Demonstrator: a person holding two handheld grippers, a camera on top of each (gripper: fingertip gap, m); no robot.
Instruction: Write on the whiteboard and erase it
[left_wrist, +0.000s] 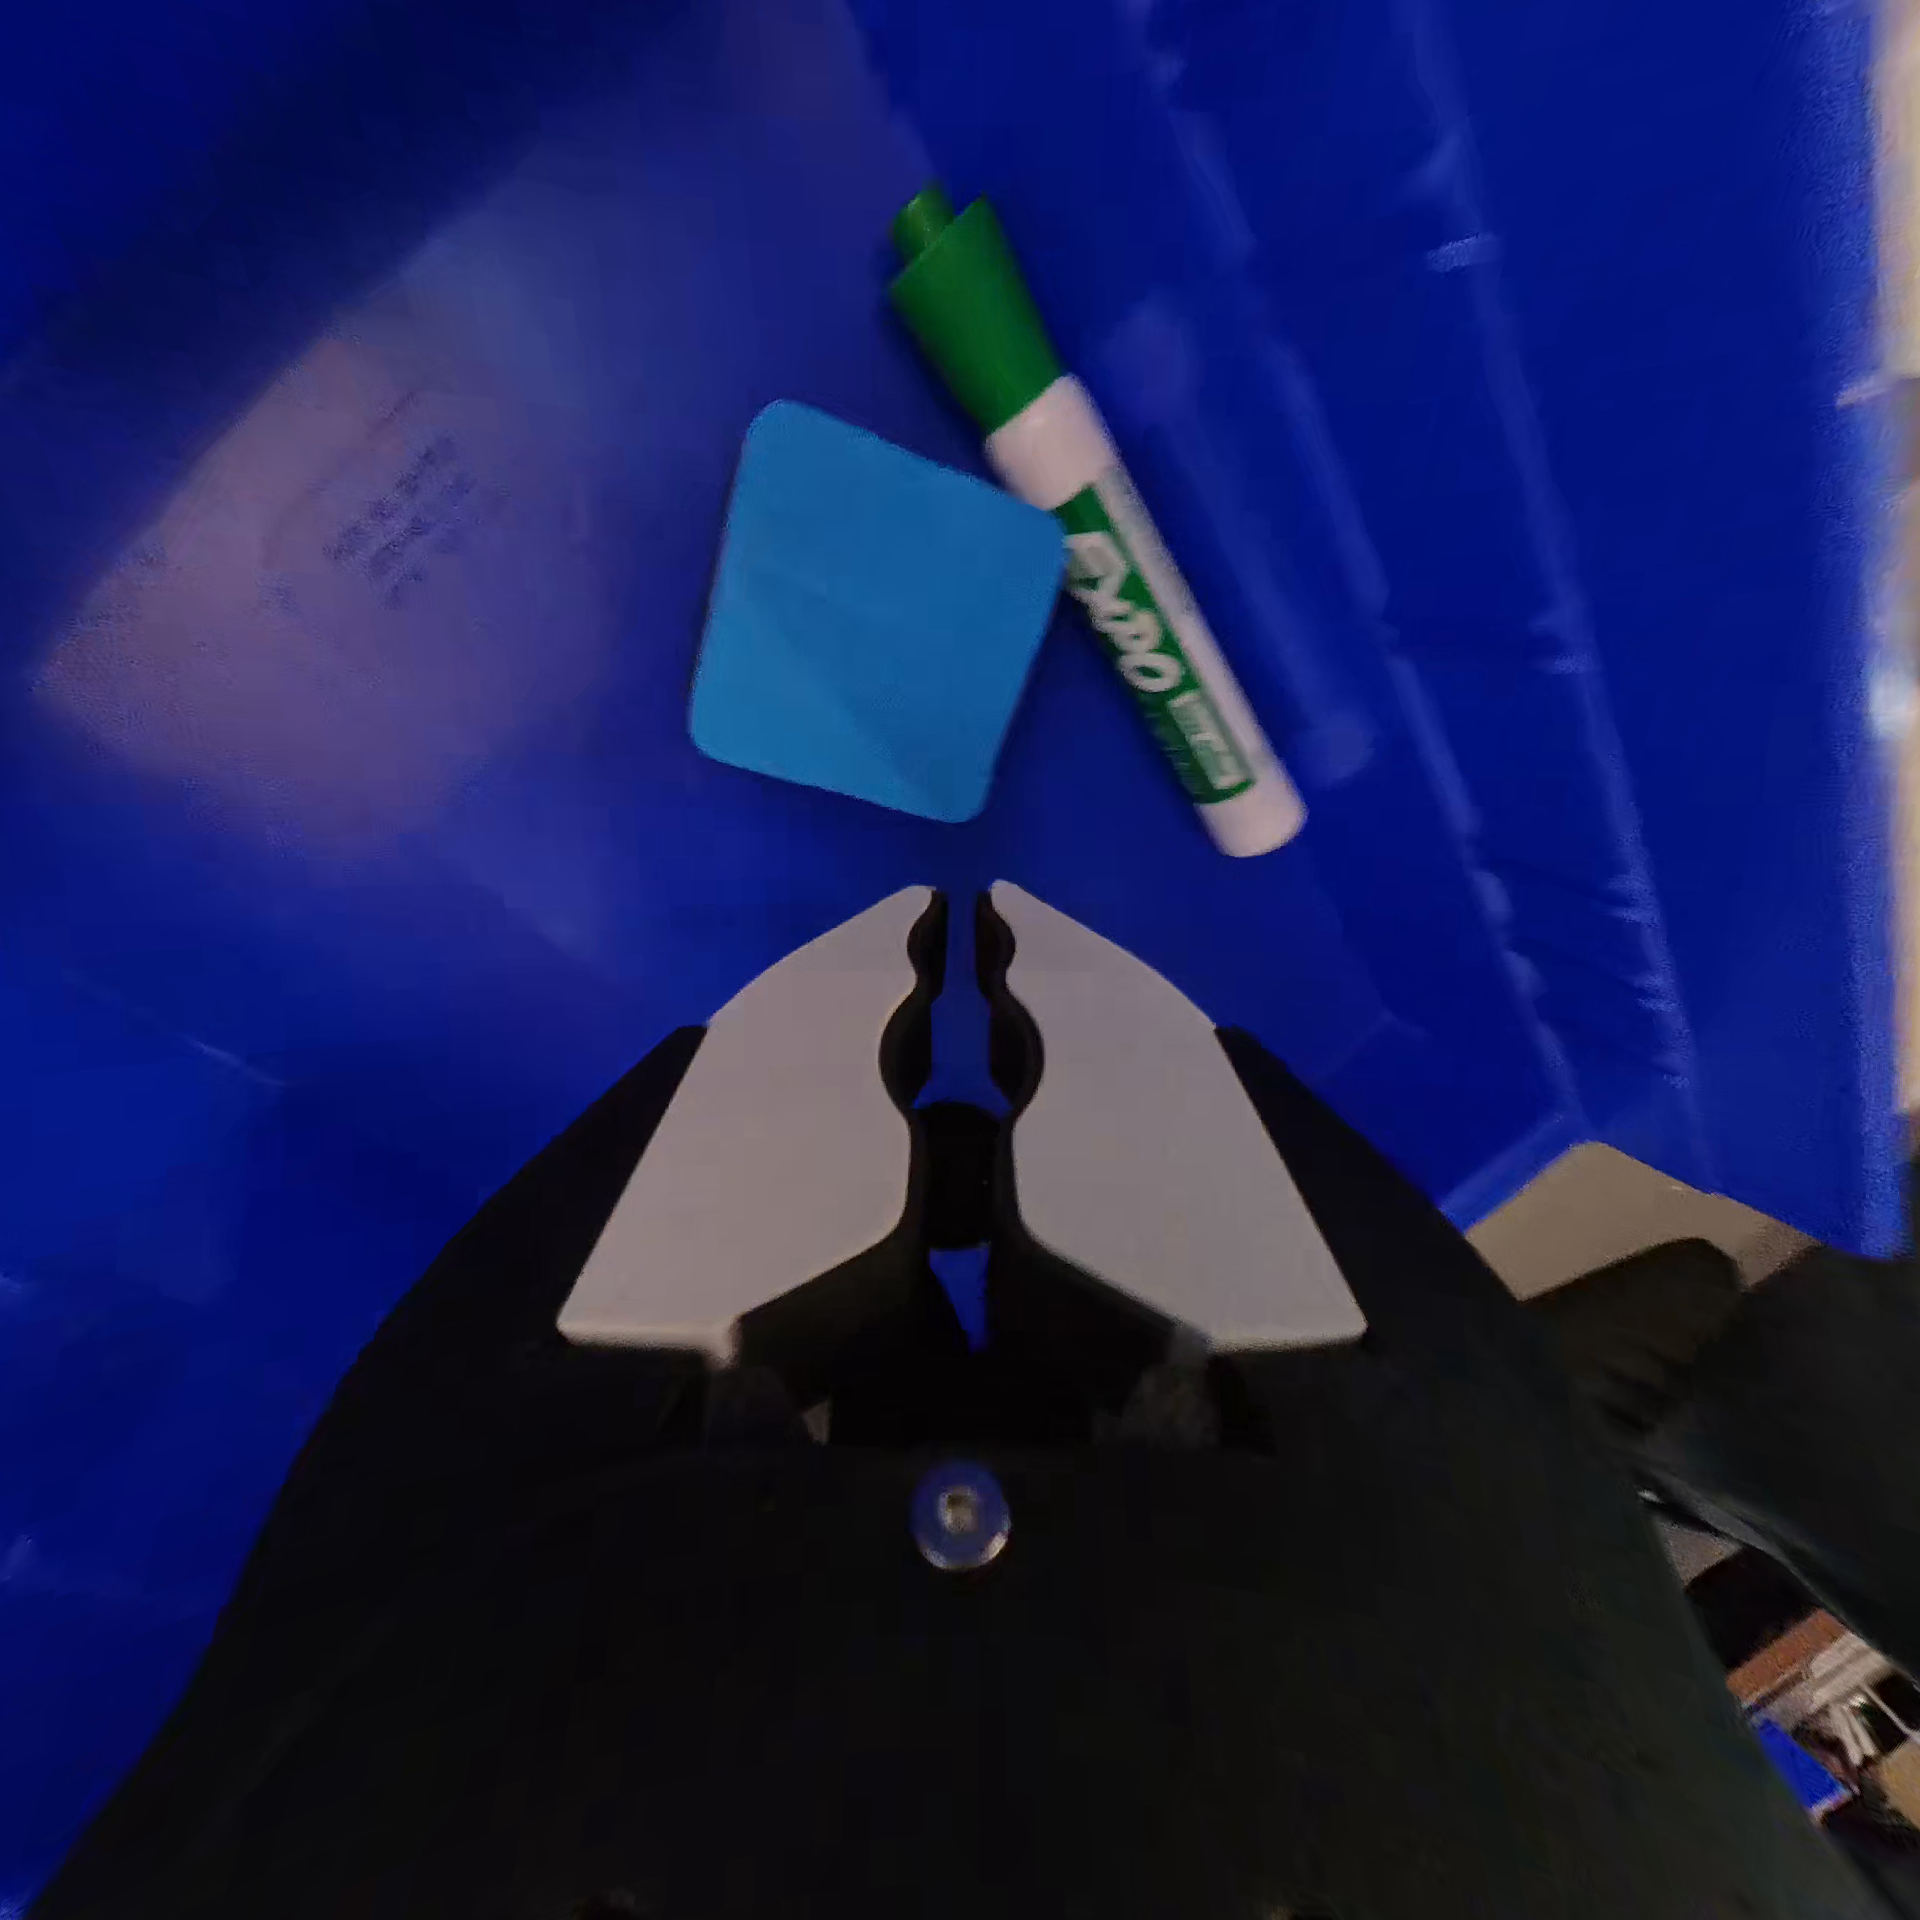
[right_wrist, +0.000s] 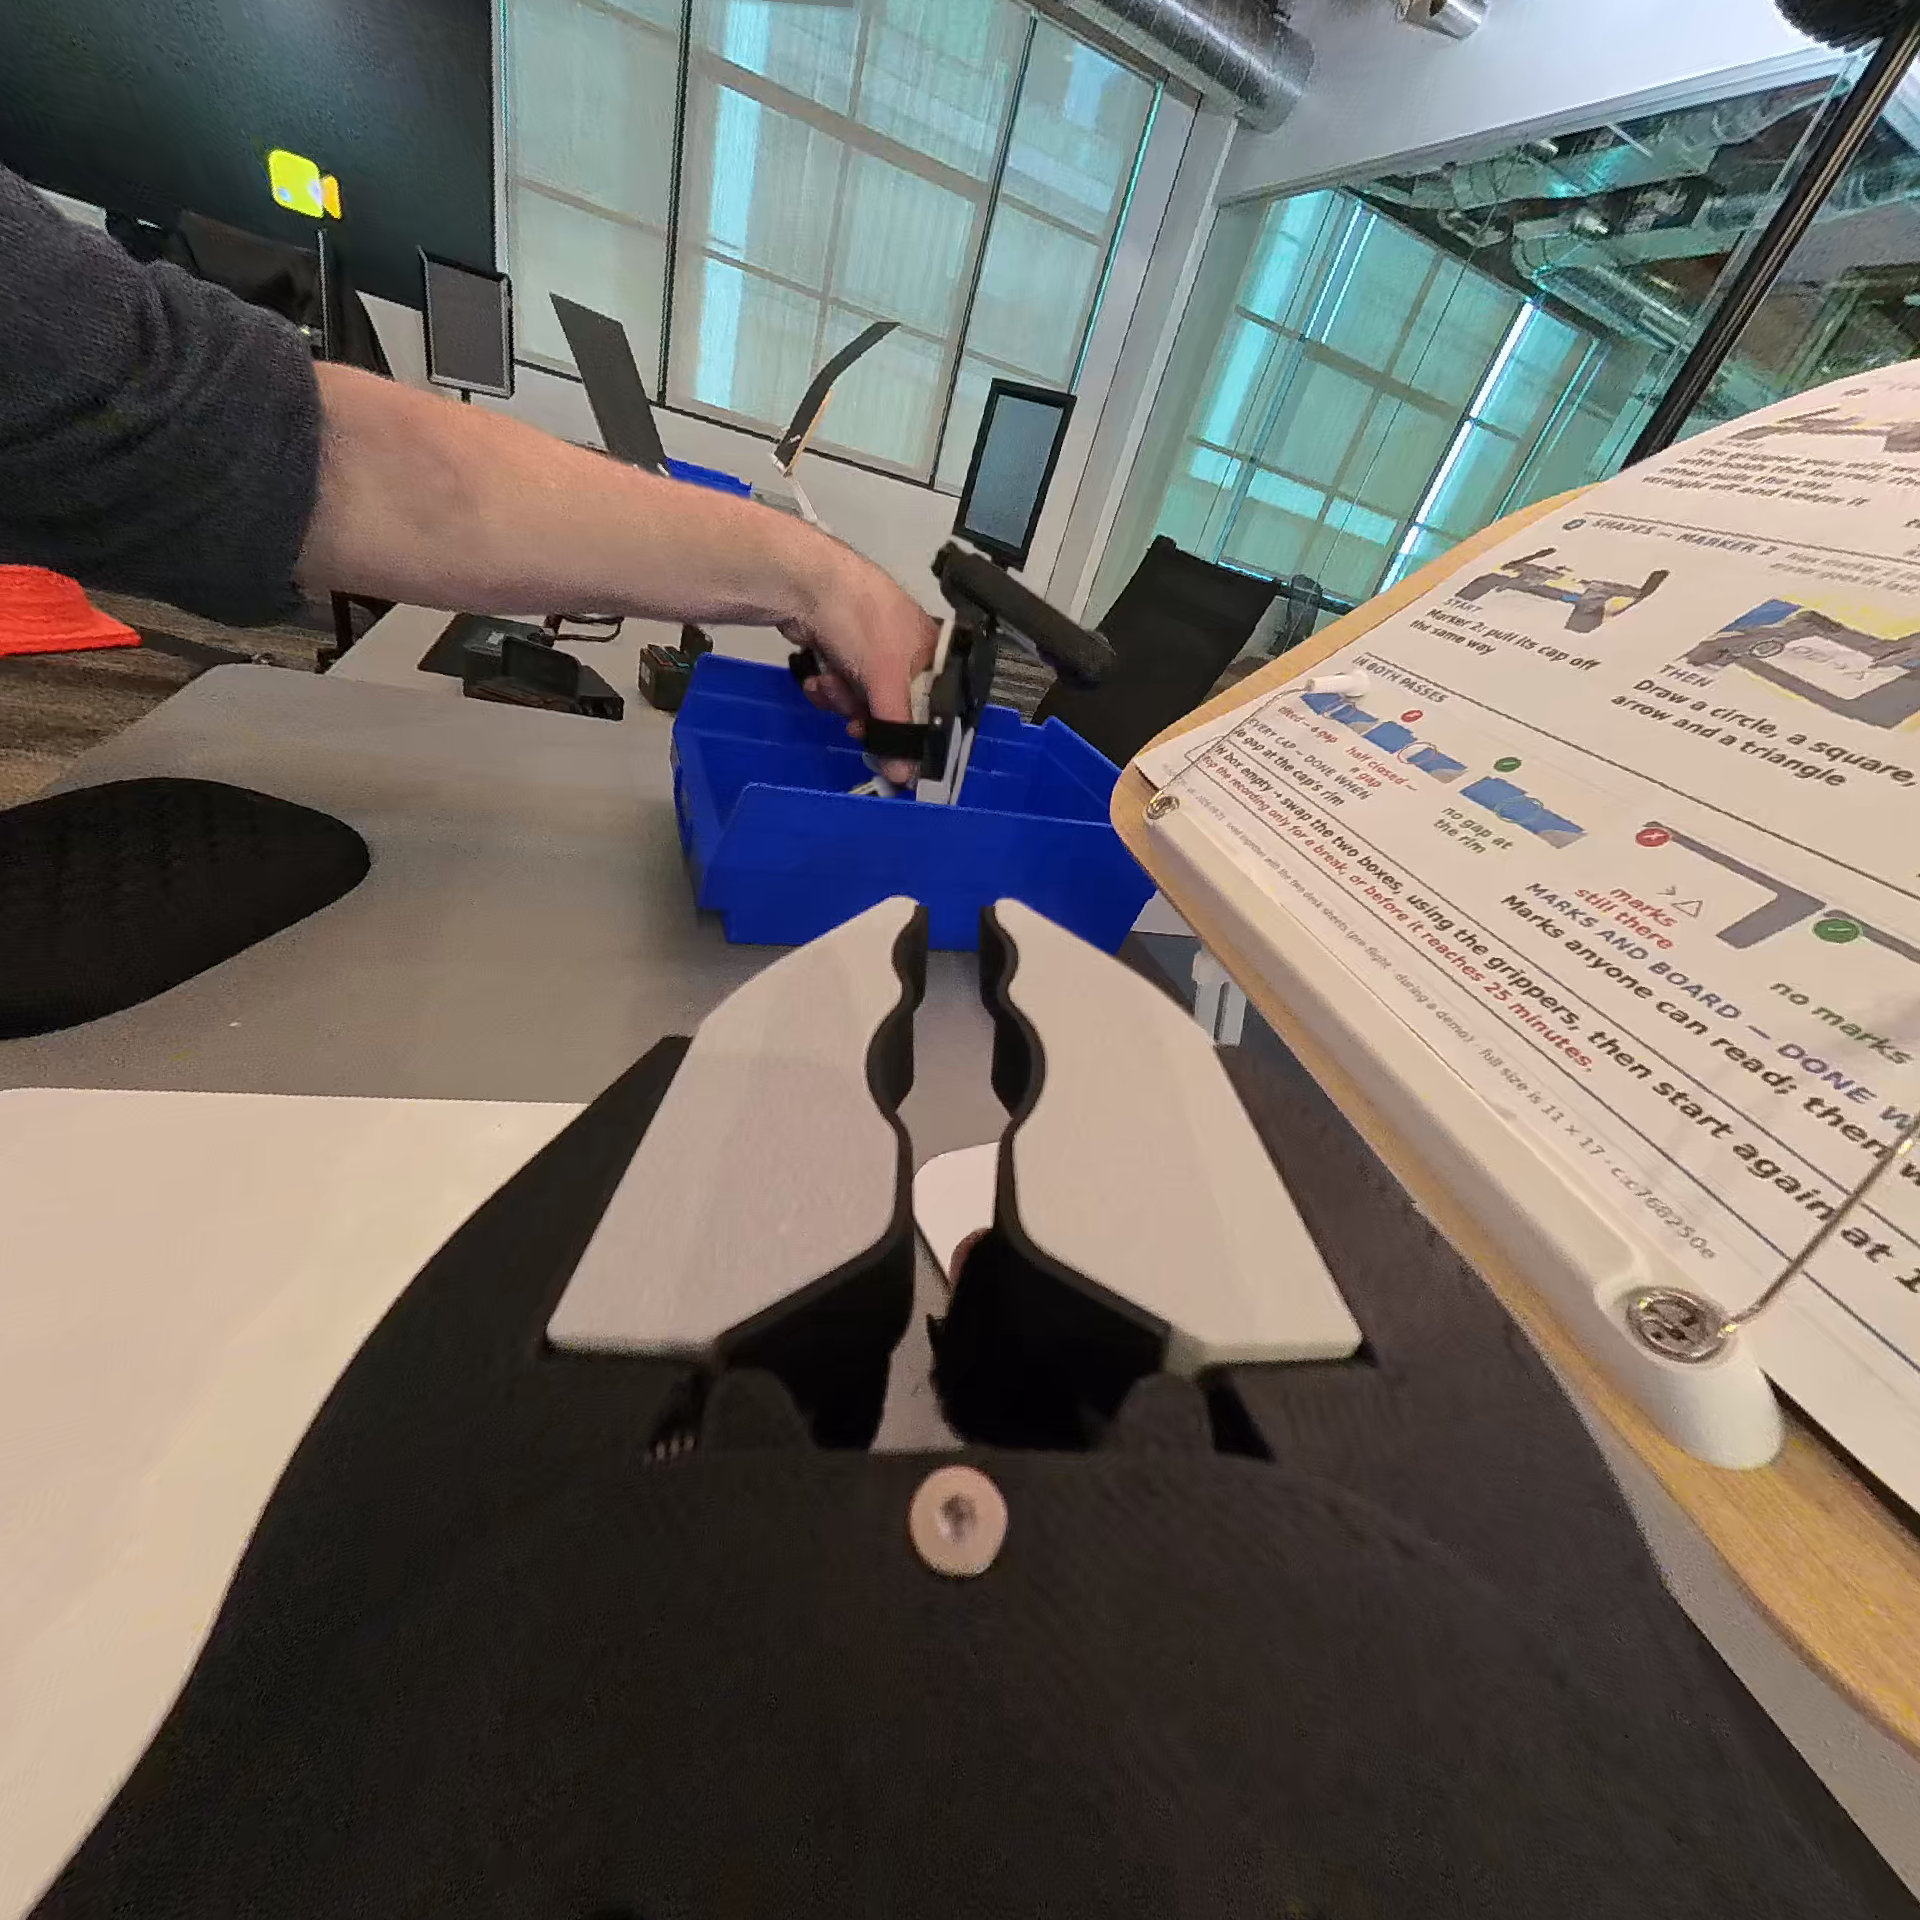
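- The left gripper (left_wrist: 961, 896) hangs inside the blue bin (left_wrist: 1507, 727), pointing down at its floor; its jaws stand narrow, a thin slit of blue showing between the pads, and nothing is in them.
- The green marker (left_wrist: 1101, 530) lies flat on the bin floor, ahead of the fingertips and off to their right, close along the bin's right wall.
- The marker's long axis runs on a diagonal: the green cap end points toward the far wall, the white tail end comes nearest the jaws.
- A light blue square eraser (left_wrist: 873, 613) lies just ahead of the fingertips, its right corner touching or just beside the marker barrel; it sits between the jaws and the capped half of the marker.
- The jaws' slit runs roughly along the marker's length, so a grasp across the barrel likely calls for opening wider, shifting right and turning the wrist.
- The right gripper (right_wrist: 951, 914) is well apart from the bin, held over the worktop near the white whiteboard (right_wrist: 208, 1299) at its near left edge; its jaws stand slightly open and bare.
- The left hand (right_wrist: 862, 644) is clearly the nearer one to the marker.
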